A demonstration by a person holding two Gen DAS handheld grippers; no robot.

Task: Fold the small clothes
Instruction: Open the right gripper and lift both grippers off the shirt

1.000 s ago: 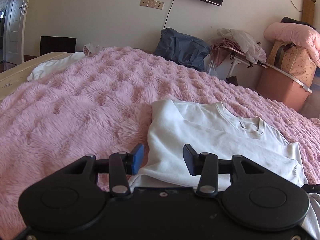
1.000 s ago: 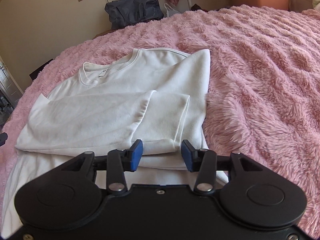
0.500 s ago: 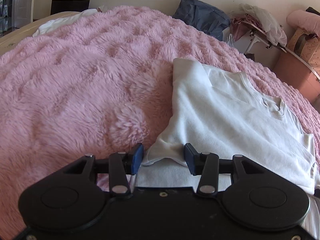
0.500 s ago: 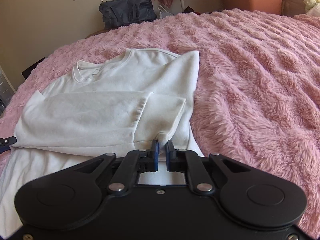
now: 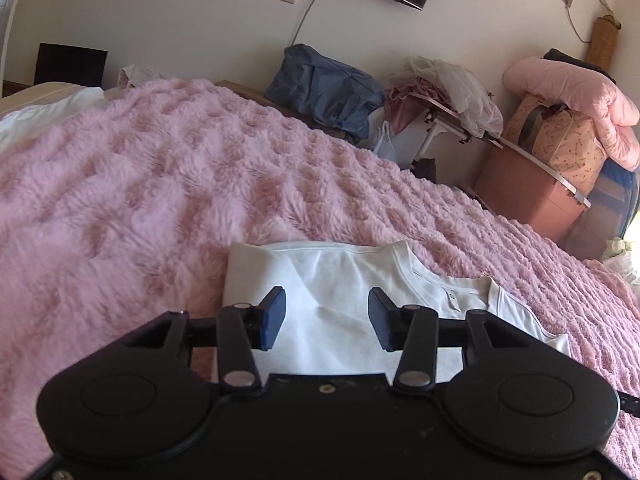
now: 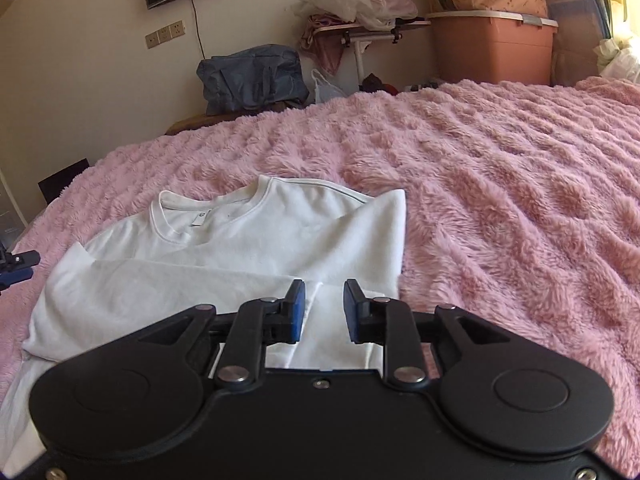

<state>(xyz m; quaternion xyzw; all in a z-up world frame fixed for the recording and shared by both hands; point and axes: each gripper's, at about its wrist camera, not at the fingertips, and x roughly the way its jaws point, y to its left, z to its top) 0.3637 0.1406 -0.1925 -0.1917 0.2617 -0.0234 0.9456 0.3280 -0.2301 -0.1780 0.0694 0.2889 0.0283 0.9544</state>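
Note:
A white long-sleeved shirt [image 6: 256, 248] lies flat on the pink fluffy blanket [image 6: 500, 200], neckline away from me, both sleeves folded across its front. My right gripper [image 6: 324, 307] hovers low over the near right part of the shirt. Its jaws are opening, and the folded sleeve cloth lies under the gap without being pinched. In the left wrist view the same shirt [image 5: 340, 276] shows its folded left shoulder. My left gripper [image 5: 327, 314] stands open just above it, holding nothing. A blue tip of the left gripper [image 6: 16, 268] peeks in at the right view's left edge.
Beyond the bed's far edge stand a blue bag [image 5: 324, 92], a small table heaped with clothes [image 5: 444, 88] and a brown storage box [image 6: 492, 46] under a pink quilt [image 5: 576, 96]. Another white garment [image 5: 36, 116] lies at the blanket's far left.
The right gripper pinched the sleeve's edge half a second ago; it has since let go, opened partway and risen. The left gripper moved from the shirt's left edge to over its shoulder.

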